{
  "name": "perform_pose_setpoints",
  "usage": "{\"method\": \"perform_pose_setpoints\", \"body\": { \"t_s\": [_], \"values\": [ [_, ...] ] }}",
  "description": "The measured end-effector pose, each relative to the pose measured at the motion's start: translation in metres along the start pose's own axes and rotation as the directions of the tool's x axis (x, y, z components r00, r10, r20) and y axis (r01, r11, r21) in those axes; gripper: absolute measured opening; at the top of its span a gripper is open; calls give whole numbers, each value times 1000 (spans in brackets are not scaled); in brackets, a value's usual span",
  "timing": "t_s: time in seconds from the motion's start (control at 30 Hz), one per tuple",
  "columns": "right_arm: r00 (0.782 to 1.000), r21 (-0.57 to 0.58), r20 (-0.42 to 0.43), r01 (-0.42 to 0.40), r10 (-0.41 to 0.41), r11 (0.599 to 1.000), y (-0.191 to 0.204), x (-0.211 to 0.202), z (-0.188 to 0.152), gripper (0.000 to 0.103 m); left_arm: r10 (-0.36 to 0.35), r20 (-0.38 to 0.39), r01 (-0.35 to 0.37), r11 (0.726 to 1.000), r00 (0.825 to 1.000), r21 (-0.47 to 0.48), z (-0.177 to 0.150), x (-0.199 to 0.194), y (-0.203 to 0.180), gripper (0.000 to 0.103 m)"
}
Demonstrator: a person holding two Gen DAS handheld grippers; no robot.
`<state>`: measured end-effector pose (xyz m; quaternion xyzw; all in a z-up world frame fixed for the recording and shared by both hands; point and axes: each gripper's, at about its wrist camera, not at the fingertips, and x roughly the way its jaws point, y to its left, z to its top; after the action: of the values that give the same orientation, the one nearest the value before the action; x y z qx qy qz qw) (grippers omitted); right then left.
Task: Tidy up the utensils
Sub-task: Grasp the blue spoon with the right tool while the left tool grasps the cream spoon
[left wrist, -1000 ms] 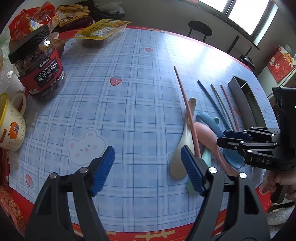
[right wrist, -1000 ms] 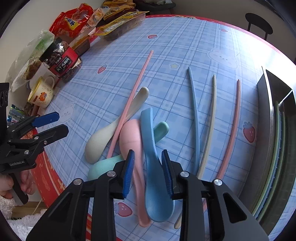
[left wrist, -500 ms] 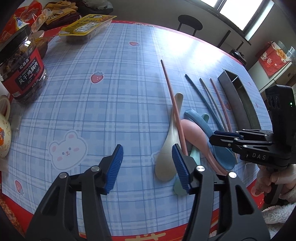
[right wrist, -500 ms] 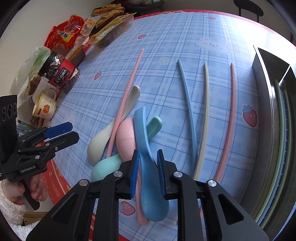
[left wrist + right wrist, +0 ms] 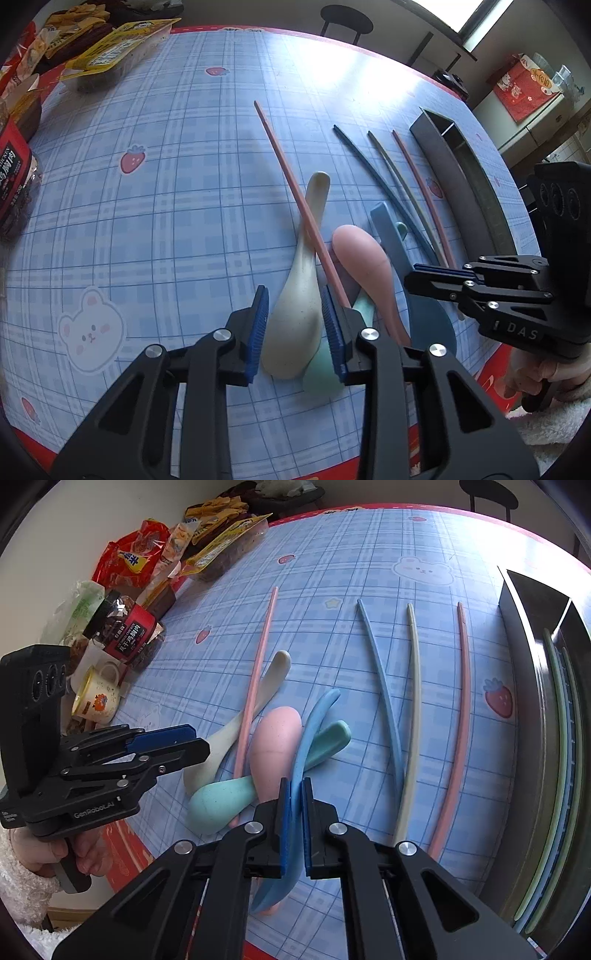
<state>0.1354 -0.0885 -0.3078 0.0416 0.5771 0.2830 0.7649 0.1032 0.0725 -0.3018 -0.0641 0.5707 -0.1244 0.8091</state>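
Observation:
Several spoons lie in a heap near the table's front edge. My left gripper (image 5: 297, 332) straddles the bowl of the cream spoon (image 5: 316, 206); its jaws are closing and the blue pads stand just beside the bowl's sides. A long pink chopstick (image 5: 295, 192) lies across that spoon's handle. My right gripper (image 5: 295, 823) is shut on the handle of the blue spoon (image 5: 314, 723), which is turned on its edge. Under it rest the pink spoon (image 5: 275, 746) and the teal spoon (image 5: 221, 797). The left gripper (image 5: 201, 740) also shows side-on in the right wrist view.
Blue (image 5: 380, 686), cream (image 5: 413, 701) and pink (image 5: 461, 701) chopsticks lie side by side before a dark tray (image 5: 517, 664) that holds more chopsticks. A red-labelled jar (image 5: 125, 631), a mug (image 5: 96, 698) and snack packets (image 5: 136, 561) crowd the far left. The red table edge is close.
My left gripper slid right over the cream spoon's bowl and its jaws narrowed around it. My right gripper's jaws closed onto the blue spoon's handle, and that spoon rolled onto its edge.

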Motion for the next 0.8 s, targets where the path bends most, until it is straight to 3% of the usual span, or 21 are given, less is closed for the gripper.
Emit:
{"method": "perform_pose_setpoints", "body": {
  "t_s": [0.53,0.8],
  "values": [
    [998,28,38,50,-51,998,-9,-11,-12,6,3,-28,-3,1000,1000,22,7,20,-12,30],
    [998,43,41,44,-46,998,-9,-11,-15,6,-17,-45,16,1000,999,-16,11,27,-7,30]
  ]
}}
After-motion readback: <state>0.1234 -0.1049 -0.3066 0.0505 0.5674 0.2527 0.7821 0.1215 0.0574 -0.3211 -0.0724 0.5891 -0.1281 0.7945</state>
